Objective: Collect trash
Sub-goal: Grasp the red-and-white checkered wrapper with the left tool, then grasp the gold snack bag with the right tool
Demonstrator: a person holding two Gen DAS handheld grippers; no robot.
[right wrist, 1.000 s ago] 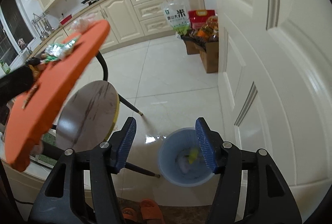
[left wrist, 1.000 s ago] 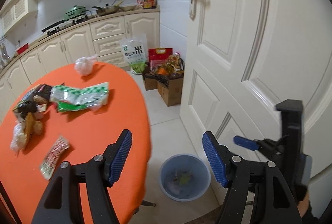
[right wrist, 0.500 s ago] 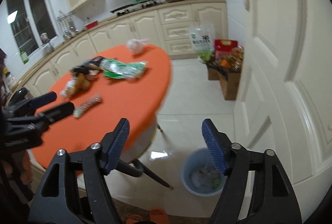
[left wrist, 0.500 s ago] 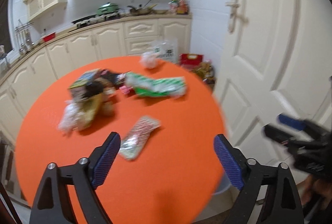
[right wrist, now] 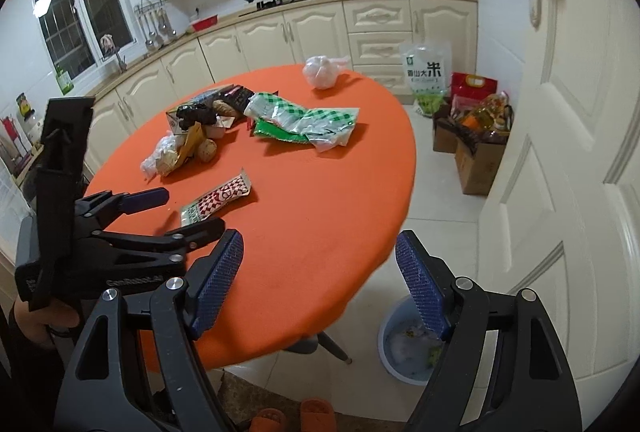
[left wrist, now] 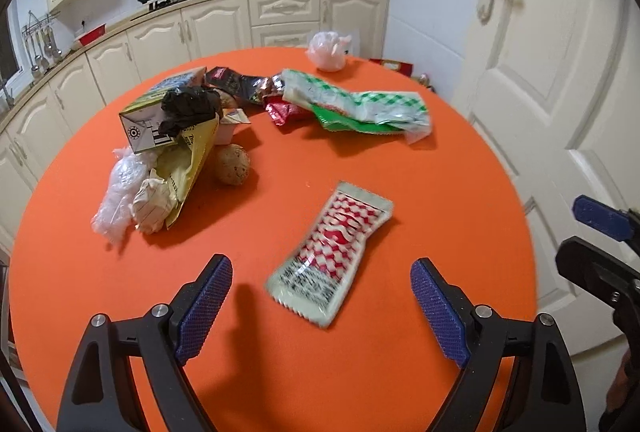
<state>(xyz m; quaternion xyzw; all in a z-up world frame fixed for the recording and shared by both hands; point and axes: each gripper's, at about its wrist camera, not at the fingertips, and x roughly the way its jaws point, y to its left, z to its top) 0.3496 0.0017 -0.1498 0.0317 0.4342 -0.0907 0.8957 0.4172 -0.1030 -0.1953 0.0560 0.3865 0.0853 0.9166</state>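
Note:
A round orange table (left wrist: 420,192) carries the trash. A red-and-white checked wrapper (left wrist: 332,256) lies nearest, on the table just ahead of my left gripper (left wrist: 320,284), which is open and empty above it. Further back lie a green-checked bag (left wrist: 356,104), a knotted white plastic bag (left wrist: 327,50) and a pile of carton, yellow bag and clear plastic (left wrist: 168,136). My right gripper (right wrist: 319,252) hovers over the table's near edge, its jaws opening with nothing between them. The blue bin (right wrist: 408,344) stands on the floor under its right finger. The left gripper (right wrist: 188,210) shows beside the wrapper (right wrist: 218,200).
A white door (right wrist: 568,136) is close on the right. Cardboard boxes (right wrist: 476,148) and a rice bag (right wrist: 426,76) sit on the floor by the cabinets (right wrist: 312,32). Orange slippers (right wrist: 296,416) lie at the near edge of the floor. A stool leg (right wrist: 336,346) shows under the table.
Both grippers swung away from the bin toward the table and opened wider. The left one now looks down on the checked wrapper; the right one rose above the table's edge.

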